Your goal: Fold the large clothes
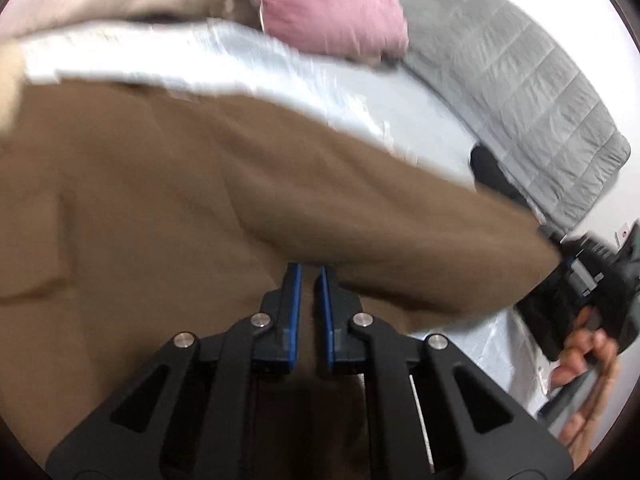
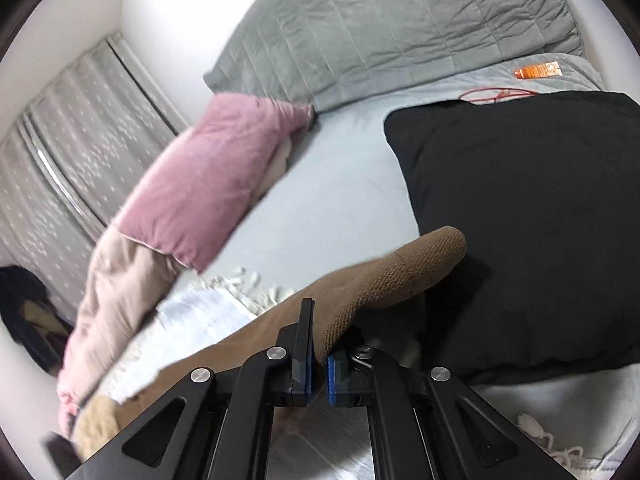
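A large brown knit garment (image 1: 168, 200) lies spread on the bed and fills most of the left wrist view. My left gripper (image 1: 310, 276) is shut on a fold of it, under the sleeve. The sleeve stretches right to my right gripper (image 1: 576, 276), held by a hand. In the right wrist view my right gripper (image 2: 318, 344) is shut on the brown sleeve (image 2: 384, 280) near its ribbed cuff, which sticks out past the fingers over a black cushion (image 2: 520, 220).
A pink pillow (image 2: 200, 184) and a beige pillow (image 2: 116, 280) lie on the left of the bed. A grey quilted headboard cushion (image 2: 400, 20) stands at the back. A white fringed blanket (image 1: 224, 60) lies under the garment. Curtains (image 2: 68, 128) hang on the left.
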{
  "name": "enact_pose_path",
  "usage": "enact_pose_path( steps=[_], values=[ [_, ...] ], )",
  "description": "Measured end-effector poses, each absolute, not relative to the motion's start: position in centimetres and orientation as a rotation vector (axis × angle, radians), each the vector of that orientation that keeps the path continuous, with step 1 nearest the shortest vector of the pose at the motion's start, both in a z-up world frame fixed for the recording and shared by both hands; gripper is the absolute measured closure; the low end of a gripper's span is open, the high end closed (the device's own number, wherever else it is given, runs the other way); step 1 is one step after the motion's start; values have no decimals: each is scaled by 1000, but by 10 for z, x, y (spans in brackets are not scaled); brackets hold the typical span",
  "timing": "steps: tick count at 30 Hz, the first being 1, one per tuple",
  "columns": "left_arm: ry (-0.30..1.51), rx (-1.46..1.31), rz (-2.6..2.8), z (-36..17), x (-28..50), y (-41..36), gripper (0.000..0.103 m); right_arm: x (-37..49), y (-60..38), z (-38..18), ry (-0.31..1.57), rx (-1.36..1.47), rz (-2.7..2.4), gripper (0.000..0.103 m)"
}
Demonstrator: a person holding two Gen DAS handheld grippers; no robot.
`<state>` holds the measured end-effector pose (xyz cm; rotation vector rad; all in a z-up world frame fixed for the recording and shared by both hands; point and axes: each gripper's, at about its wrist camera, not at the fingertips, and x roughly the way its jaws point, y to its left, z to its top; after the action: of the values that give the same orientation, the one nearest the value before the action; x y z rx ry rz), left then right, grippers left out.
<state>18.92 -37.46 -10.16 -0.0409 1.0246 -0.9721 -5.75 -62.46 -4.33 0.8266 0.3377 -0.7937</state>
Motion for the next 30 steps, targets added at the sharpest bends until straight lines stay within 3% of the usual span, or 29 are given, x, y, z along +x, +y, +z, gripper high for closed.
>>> enact_pose_path(
  steps=[5,6,8,9,10,22,27,30],
  values=[
    [990,128,-971,-83,176,-379,92,-57,-617,-34,304,836,-772,99],
    [983,145,-972,-77,173,-375,86,-56,-614,-27,293,841,-756,99],
    [983,136,-972,-59,166,-352,56,-58,-606,-7,273,821,-722,99],
    [982,122,-960,-55,166,-339,28,-57,-599,4,263,794,-706,99],
    [967,95,-945,-48,165,-322,22,-55,-590,17,255,766,-683,99],
    [922,24,-758,-14,194,-126,21,22,-414,123,283,466,-283,99],
    [947,-53,-694,-20,215,-69,21,76,-317,110,397,377,-55,95],
    [963,-69,-633,-26,226,-47,21,119,-266,61,583,383,178,82]
  ],
)
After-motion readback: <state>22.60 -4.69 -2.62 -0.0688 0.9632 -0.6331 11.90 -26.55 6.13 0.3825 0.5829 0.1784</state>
